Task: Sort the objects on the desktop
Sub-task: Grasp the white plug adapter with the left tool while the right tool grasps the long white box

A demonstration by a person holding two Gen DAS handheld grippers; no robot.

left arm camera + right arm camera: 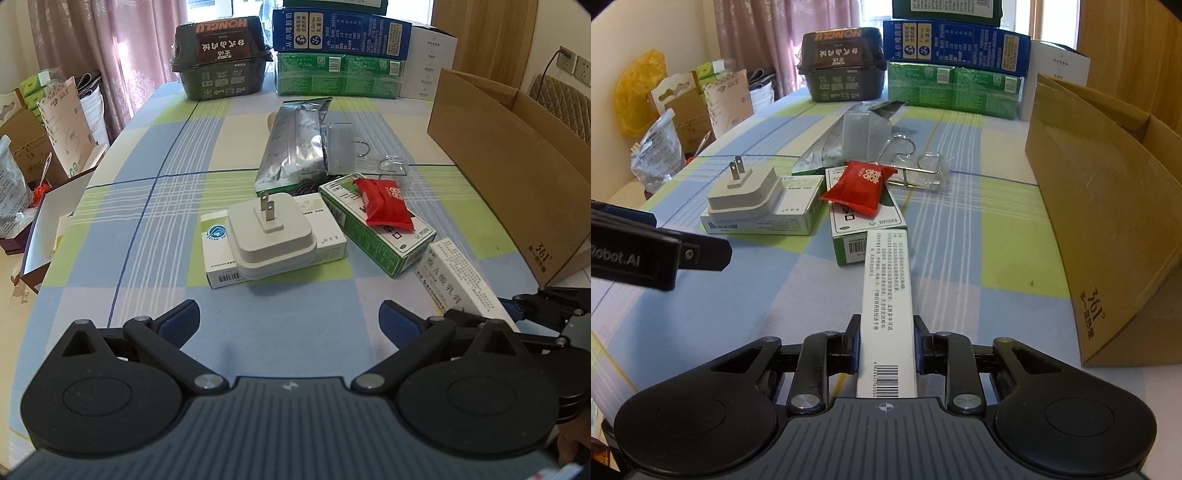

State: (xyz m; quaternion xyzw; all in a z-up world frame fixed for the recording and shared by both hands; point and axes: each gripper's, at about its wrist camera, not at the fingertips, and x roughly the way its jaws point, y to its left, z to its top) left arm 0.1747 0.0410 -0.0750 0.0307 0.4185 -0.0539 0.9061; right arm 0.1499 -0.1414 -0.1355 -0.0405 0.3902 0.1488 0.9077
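Right gripper (886,349) had its pads clamped on the near end of the long white box (886,295), whose far end reached the green box (866,225). Left gripper (288,325) hung wide apart, empty, w/ the plug adapter (271,236) ahead. Risk: gripped at one end only, box could pivot & knock the red packet (858,186) off.

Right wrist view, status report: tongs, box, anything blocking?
Right tongs shut on long white box. Left tongs open, empty. Green box touches its far end; cardboard carton right.
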